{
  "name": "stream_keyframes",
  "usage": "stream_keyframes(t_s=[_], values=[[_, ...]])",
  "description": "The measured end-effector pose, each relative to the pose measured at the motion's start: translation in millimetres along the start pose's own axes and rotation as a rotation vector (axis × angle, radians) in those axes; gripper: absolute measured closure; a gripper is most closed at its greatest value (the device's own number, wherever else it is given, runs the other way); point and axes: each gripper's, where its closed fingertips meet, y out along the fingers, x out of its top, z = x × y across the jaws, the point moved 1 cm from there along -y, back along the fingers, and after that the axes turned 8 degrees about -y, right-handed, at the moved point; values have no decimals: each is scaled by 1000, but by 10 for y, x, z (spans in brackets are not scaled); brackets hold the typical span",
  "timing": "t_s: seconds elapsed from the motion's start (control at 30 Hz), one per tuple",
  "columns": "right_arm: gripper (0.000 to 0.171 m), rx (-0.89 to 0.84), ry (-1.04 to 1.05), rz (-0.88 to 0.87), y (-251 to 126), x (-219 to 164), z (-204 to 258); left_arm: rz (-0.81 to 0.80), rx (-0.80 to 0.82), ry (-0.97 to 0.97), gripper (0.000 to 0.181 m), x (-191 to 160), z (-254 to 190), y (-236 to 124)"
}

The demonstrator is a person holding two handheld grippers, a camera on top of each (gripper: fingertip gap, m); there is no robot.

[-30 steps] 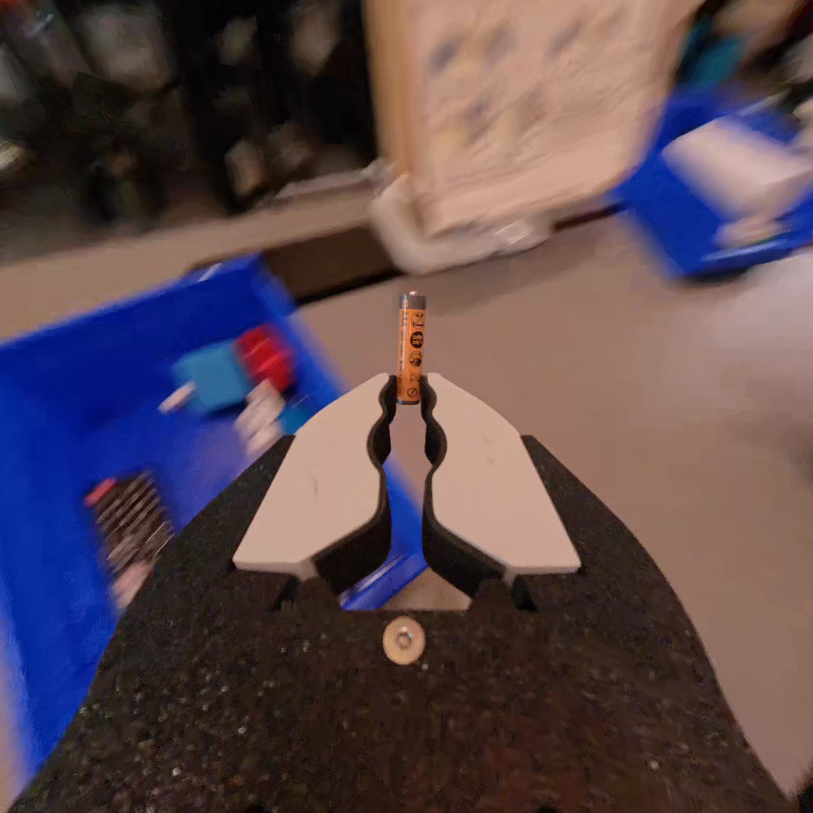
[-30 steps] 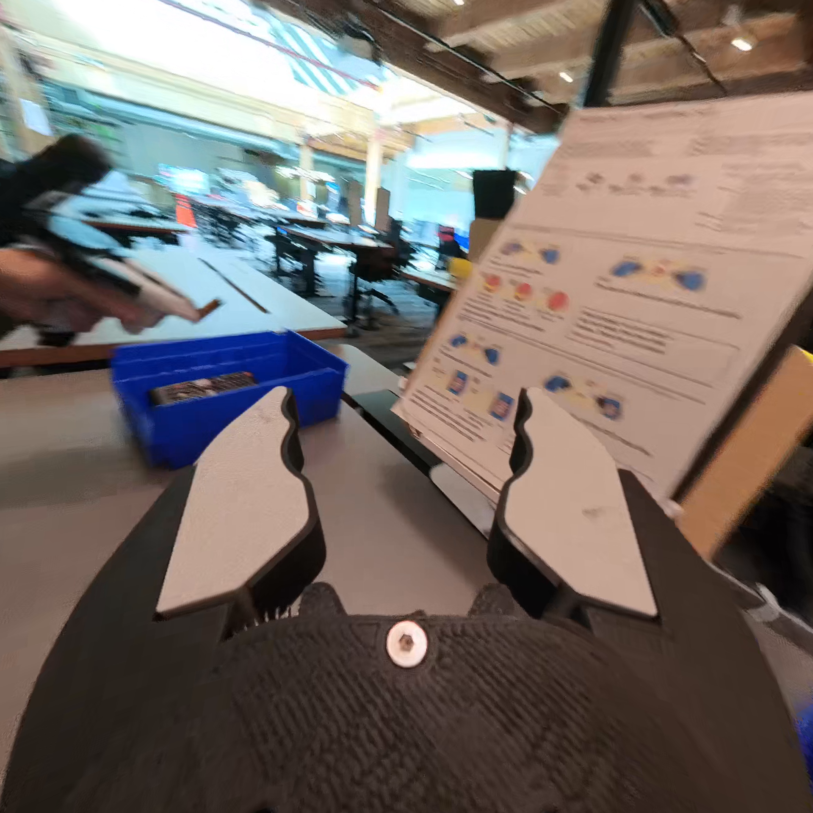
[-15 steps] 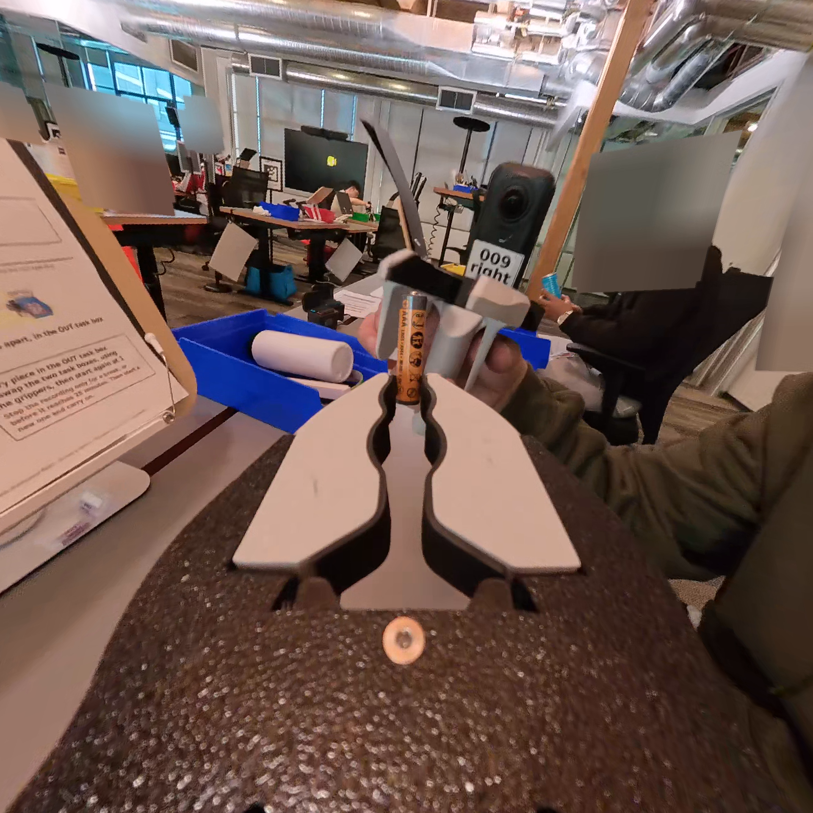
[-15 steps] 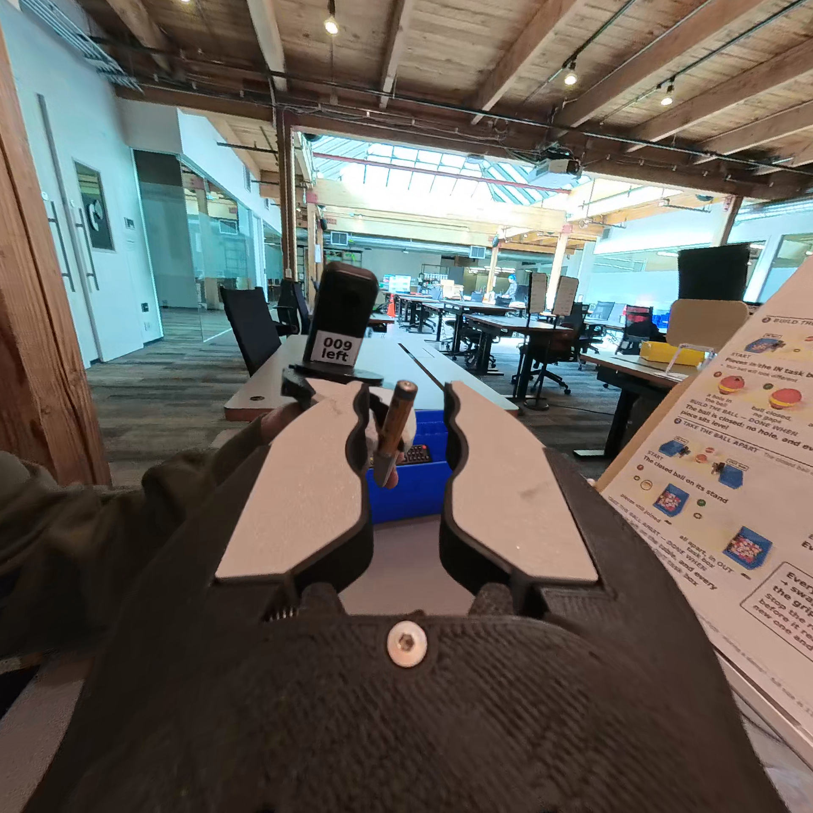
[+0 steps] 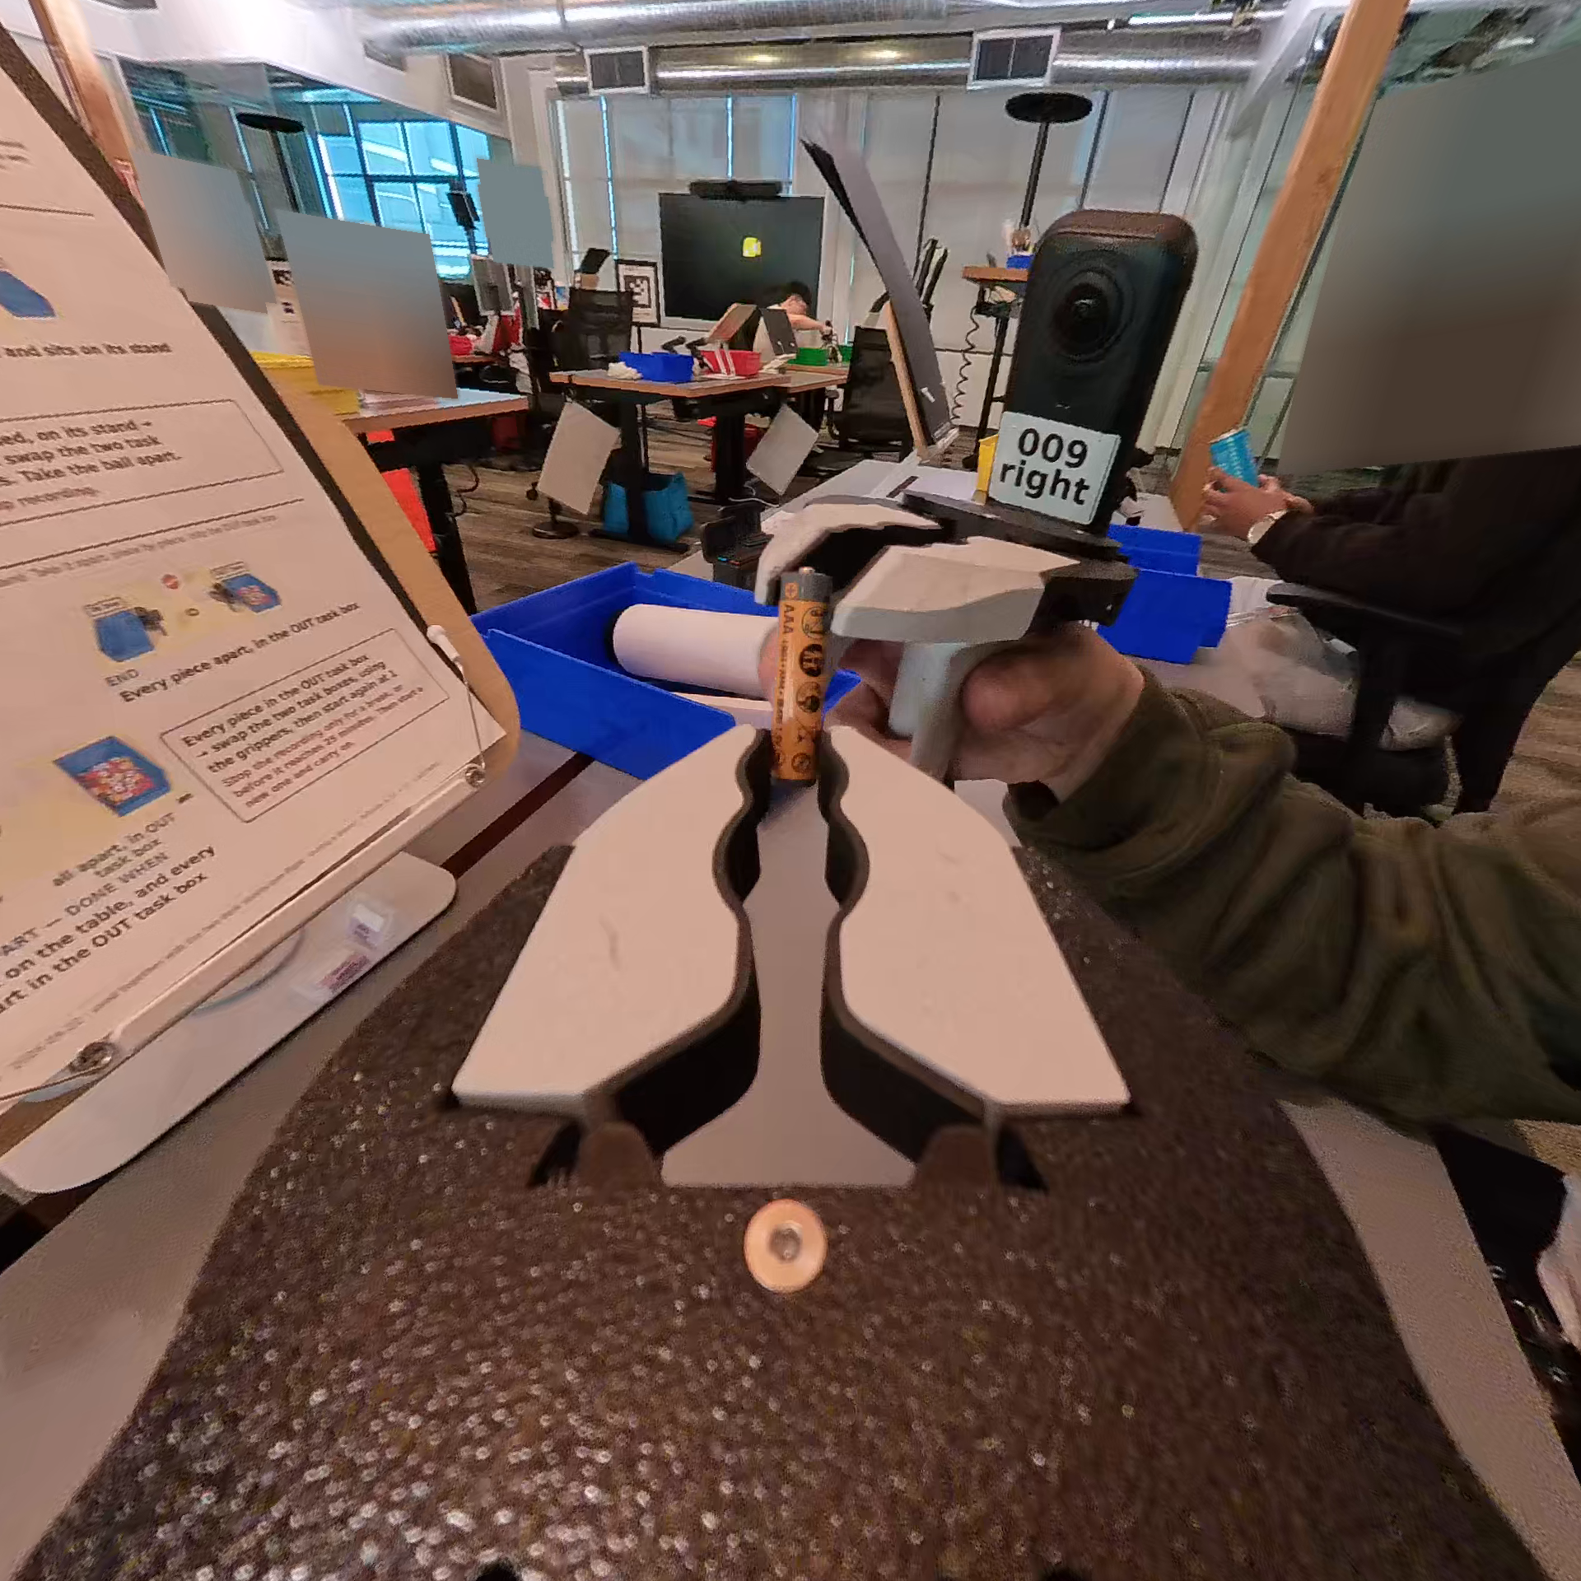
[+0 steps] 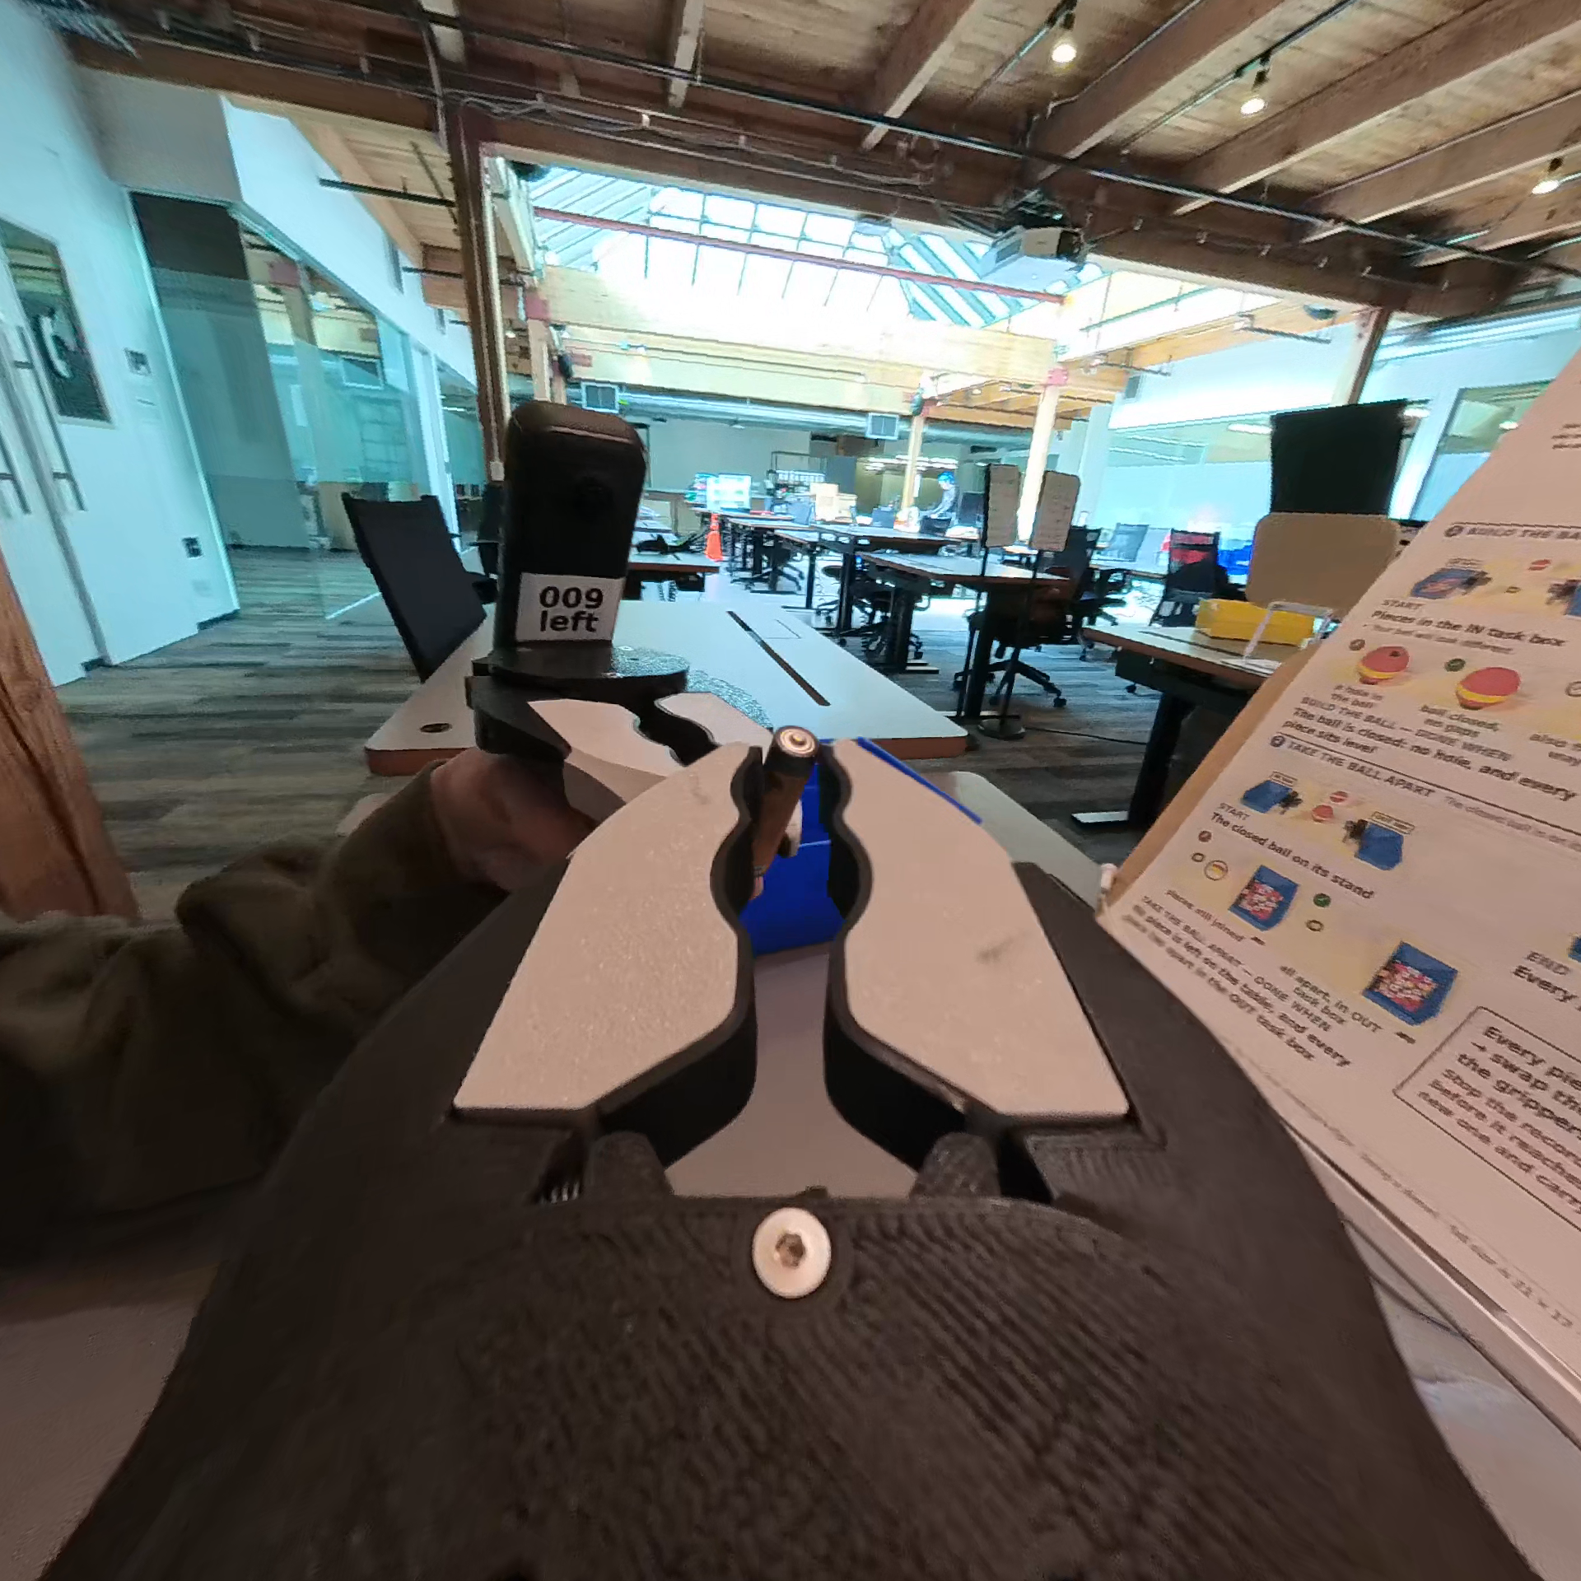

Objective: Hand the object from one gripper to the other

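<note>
An orange battery (image 5: 800, 684) stands upright between the fingertips of my left gripper (image 5: 791, 753), which is shut on its lower end. In the left wrist view my right gripper (image 5: 806, 592) faces me, held by a hand, with its grey fingers (image 5: 941, 590) on either side of the battery's top. In the right wrist view my right gripper (image 6: 794, 761) has closed down to the battery's width, and the battery (image 6: 783, 796) leans between its tips with the metal end up. The left gripper's fingers (image 6: 590, 753) show behind; its tips are hidden.
A blue bin (image 5: 556, 659) holding a white roll (image 5: 693, 642) sits on the grey table beyond the grippers. An instruction board on a stand (image 5: 171, 599) rises close by, on the right in the right wrist view (image 6: 1369, 855). Another blue bin (image 6: 787, 915) lies behind the battery. A seated person (image 5: 1412, 556) is far right. My left and right fingertips are right by each other.
My left gripper swung up from the blue bin with the battery to meet my right gripper. The right jaws, wide open before, have narrowed onto the battery's top.
</note>
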Motion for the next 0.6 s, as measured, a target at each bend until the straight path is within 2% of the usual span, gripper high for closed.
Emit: stream_keyframes(t_s=[0.03,0.2,0.33,0.37,0.53,0.6], values=[[159,1,14,-11,8,10,4,-7,-1,4,171,14,-6,-6],[160,60,76,-42,30,43,47,-9,21,70,170,33,-34,-8],[161,112,217,-39,-31,21,-5,-24,69,199,169,44,-32,-10],[161,109,268,-32,-53,-4,-47,-28,87,269,169,49,-42,-16],[161,181,422,50,-205,-171,-115,52,249,756,131,-23,-54,-52],[161,214,435,95,-252,-222,-84,119,321,947,127,-93,-18,-20]])
